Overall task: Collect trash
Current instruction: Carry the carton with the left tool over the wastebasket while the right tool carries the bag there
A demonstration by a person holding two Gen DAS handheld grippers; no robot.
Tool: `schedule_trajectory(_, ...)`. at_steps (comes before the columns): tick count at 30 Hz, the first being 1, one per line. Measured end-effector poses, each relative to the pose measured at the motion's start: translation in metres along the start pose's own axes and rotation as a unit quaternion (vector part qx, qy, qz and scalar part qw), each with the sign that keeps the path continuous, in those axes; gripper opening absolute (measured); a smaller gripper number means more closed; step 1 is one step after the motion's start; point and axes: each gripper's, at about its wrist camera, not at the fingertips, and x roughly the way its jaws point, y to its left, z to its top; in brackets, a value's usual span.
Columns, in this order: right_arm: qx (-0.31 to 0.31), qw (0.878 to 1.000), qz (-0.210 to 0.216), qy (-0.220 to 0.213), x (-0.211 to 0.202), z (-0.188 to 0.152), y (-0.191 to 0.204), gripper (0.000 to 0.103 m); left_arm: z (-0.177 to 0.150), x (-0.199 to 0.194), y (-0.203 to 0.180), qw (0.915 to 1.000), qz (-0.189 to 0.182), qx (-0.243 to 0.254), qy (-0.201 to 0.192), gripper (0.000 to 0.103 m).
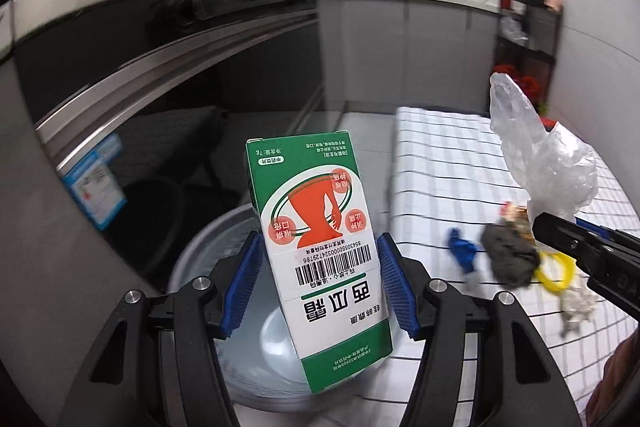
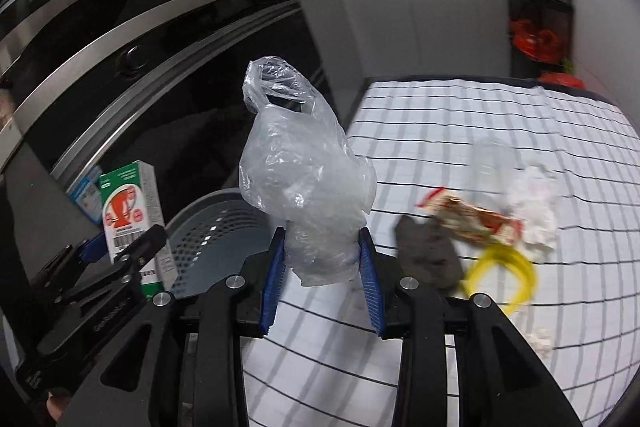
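Left wrist view shows our left gripper (image 1: 320, 283) squeezing the green and white cardboard box (image 1: 320, 259) right above the round grey plastic bin (image 1: 208, 247), so it can drop in. Our right gripper (image 2: 323, 285) pinches the crumpled clear plastic bag (image 2: 304, 187) near the bin's rim. More scraps wait on the checked cloth (image 2: 480, 131).

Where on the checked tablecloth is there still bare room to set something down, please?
The far stretch of the checked tablecloth is bare, from its back edge to the litter. The near strip before the right claw is also free. It is crowded around the snack wrapper, crumpled tissue, yellow ring and dark wad.
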Motion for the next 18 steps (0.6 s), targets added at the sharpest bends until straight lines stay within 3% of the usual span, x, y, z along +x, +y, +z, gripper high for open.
schedule_trajectory(9,-0.025,0.998,0.032,0.049,0.068,0.018,0.056,0.034,-0.001,0.021,0.066,0.998,0.035,-0.048,0.019,0.057)
schedule_trajectory(18,-0.04,0.993,0.051,0.098,0.109,0.002,0.07,0.034,-0.01,0.046,0.09,0.9959,0.041,-0.06,0.053,0.057)
